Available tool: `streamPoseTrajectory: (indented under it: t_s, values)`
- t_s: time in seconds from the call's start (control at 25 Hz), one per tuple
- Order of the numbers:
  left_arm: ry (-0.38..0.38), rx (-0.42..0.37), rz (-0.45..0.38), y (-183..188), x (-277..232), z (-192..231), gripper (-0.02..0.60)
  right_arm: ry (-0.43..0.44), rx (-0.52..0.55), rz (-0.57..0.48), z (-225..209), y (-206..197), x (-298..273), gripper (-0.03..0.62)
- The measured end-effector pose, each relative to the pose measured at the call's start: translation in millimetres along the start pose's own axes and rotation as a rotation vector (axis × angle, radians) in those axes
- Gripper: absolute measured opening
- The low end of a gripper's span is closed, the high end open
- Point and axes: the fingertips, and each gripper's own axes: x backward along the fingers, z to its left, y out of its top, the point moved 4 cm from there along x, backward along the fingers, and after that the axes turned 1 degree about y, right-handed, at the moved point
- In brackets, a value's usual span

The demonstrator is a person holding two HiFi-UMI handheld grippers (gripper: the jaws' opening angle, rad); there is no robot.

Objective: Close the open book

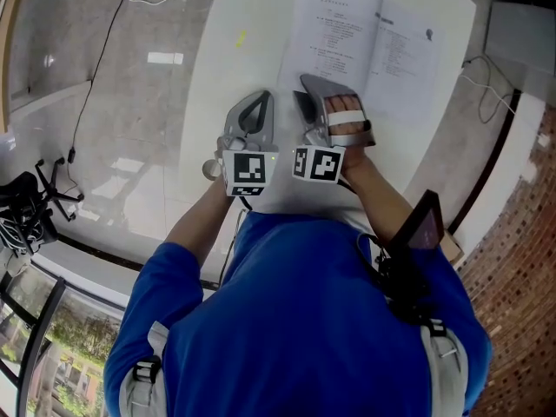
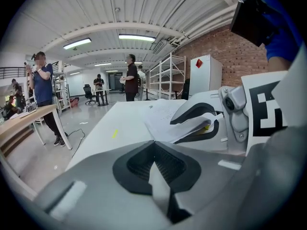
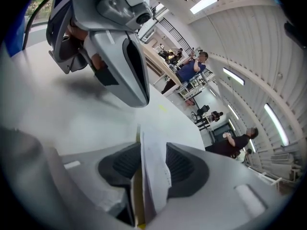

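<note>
a: where was the open white book of printed pages point(image 1: 347, 42)?

b: flat on the far half of the white table point(image 1: 252, 50), spread open with its print facing up.

a: and the grey right gripper point(image 1: 306, 89)?

b: over the table's middle. its jaws stood wide, and a few lifted, curled pages point(image 3: 153, 171) stood loose between the dark pads.

a: the grey left gripper point(image 1: 257, 102)?

b: just beside the right one, toward the table's left edge. its jaws were drawn together with nothing between them.
</note>
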Motion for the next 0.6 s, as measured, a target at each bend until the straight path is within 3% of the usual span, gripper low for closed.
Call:
streamPoseTrajectory:
  t_s: [0.08,0.16,0.24,0.6]
  values:
    - [0.002,-0.001,0.002,0.6,1.3,1.1,0.008,0.025,-0.022,0.002,0.6,1.5,-0.4,0.146]
    - [0.004,-0.003,0.003,1.4,2.6,1.9,0.008,0.035,-0.043,-0.003,0.4,3.2,1.7,0.075]
    - [0.006,-0.003,0.002,2.6,3.2,1.9,0.008,0.035,-0.057,-0.007,-1.3,4.4,4.5,0.044]
    - [0.02,-0.008,-0.006,10.6,10.0,-4.7,0.008,-0.002,-0.15,-0.032,-16.9,3.9,22.8,0.021]
